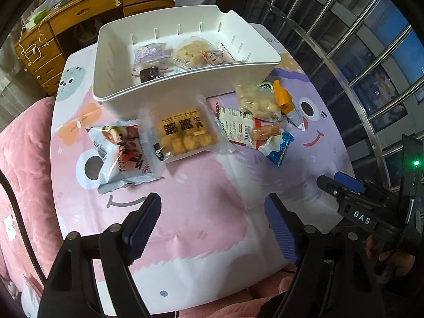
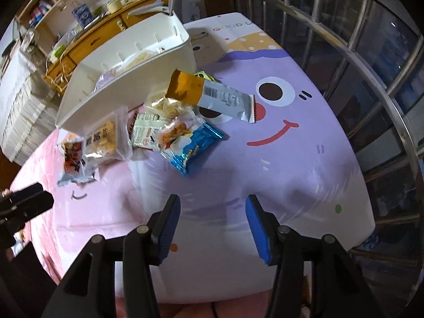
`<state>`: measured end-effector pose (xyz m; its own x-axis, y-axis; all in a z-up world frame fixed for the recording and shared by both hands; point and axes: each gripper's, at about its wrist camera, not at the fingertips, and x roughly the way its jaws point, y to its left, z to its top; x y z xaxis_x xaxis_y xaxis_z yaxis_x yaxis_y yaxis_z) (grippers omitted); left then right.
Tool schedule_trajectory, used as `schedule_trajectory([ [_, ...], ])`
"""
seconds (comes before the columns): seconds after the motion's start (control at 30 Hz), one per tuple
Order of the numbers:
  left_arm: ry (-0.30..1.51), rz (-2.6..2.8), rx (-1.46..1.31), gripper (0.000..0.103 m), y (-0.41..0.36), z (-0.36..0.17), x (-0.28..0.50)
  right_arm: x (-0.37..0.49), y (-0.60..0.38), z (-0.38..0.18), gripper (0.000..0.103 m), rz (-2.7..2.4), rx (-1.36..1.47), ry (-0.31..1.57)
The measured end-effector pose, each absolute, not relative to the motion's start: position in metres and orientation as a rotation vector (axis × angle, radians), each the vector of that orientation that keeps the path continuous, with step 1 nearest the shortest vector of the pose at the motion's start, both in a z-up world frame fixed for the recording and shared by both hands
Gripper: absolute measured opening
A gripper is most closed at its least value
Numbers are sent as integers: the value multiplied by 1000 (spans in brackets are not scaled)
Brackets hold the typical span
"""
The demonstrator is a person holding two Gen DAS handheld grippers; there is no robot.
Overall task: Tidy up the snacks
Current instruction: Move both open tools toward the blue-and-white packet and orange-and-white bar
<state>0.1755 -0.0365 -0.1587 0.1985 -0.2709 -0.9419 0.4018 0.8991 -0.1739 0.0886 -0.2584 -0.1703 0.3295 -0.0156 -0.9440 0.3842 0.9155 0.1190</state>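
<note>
Pink-and-lilac cartoon tablecloth fills mid-frame; white plastic bin upper centre; left gripper and right gripper gape, empty.

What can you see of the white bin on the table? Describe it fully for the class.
The white bin is a deep rectangular tub that looks like smooth plastic, with a rolled rim, rounded corners and thin slots down its inner walls. It stands upright on the cartoon-printed tablecloth at the far side. Several wrapped snacks lie on its floor. A clear pack of yellow biscuits reaches its near wall; whether they touch is unclear. No gripper touches it.
</note>
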Motion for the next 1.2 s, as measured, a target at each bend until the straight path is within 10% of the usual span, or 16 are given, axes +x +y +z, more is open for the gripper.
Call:
schedule_trajectory([
  [1.2, 1565, -18, -127, 81, -186, -244, 195, 138, -336, -202, 52, 418, -309, 996],
])
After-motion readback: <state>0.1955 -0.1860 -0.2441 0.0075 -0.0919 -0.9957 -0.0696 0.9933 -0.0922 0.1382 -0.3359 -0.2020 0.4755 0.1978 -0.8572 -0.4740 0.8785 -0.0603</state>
